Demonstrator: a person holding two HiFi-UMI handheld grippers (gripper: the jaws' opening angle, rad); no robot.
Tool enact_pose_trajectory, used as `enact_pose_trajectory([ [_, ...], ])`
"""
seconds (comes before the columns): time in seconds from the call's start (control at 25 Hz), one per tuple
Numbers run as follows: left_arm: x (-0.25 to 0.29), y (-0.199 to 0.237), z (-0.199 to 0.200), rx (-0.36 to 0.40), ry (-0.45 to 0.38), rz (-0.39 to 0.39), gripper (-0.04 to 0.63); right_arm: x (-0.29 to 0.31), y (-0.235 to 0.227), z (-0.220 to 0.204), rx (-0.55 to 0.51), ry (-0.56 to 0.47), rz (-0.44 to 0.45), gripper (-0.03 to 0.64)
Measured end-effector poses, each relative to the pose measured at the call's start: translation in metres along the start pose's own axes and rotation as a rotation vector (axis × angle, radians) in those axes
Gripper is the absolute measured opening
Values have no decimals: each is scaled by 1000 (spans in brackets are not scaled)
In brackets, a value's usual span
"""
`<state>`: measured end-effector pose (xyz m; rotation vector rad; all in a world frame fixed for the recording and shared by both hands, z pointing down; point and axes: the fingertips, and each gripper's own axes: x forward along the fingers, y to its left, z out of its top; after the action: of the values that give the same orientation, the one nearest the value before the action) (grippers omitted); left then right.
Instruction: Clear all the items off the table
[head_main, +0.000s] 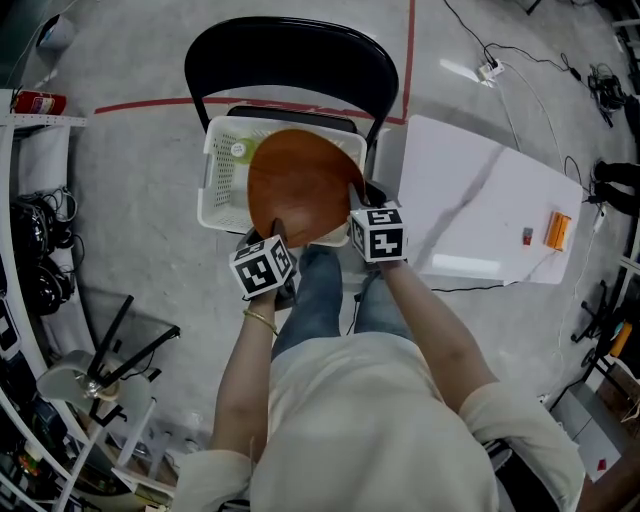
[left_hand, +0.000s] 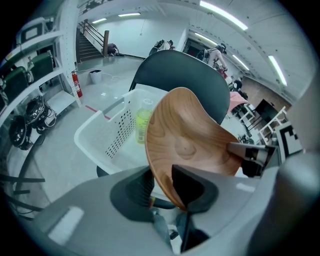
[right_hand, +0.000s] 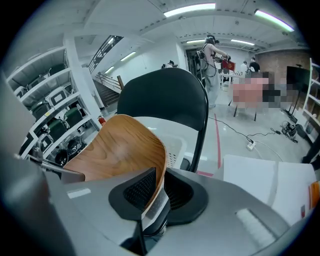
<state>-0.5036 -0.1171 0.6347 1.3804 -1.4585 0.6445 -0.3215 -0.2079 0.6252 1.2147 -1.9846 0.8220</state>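
We see a black chair (head_main: 290, 45) on the grey floor (head_main: 140, 200), with a red tape line (head_main: 150, 105) running across the floor by its back. Off to the right a white power strip (head_main: 489, 70) lies among thin cables. On the left, white shelving (left_hand: 67, 55) holds dark gear, and a red fire extinguisher (left_hand: 76, 84) stands at its foot. Farther back we make out a staircase (left_hand: 92, 42), and strip lights (right_hand: 187, 10) line the ceiling.
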Motion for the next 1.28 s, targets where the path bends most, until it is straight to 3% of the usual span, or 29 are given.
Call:
enact_pose_trajectory([
  [0.56,14,7,-6,46,11,21,137,13,1,-8,-13,31,-21,52],
  [0.76,15,7,-1,67,-26,40,259,14,9,-8,-40,32,13,120],
  [0.88,11,10,5,69,-51,53,261,13,16,-9,-88,12,28,173],
  [1.28,9,10,10,60,-69,50,256,11,10,-10,-92,17,11,172],
])
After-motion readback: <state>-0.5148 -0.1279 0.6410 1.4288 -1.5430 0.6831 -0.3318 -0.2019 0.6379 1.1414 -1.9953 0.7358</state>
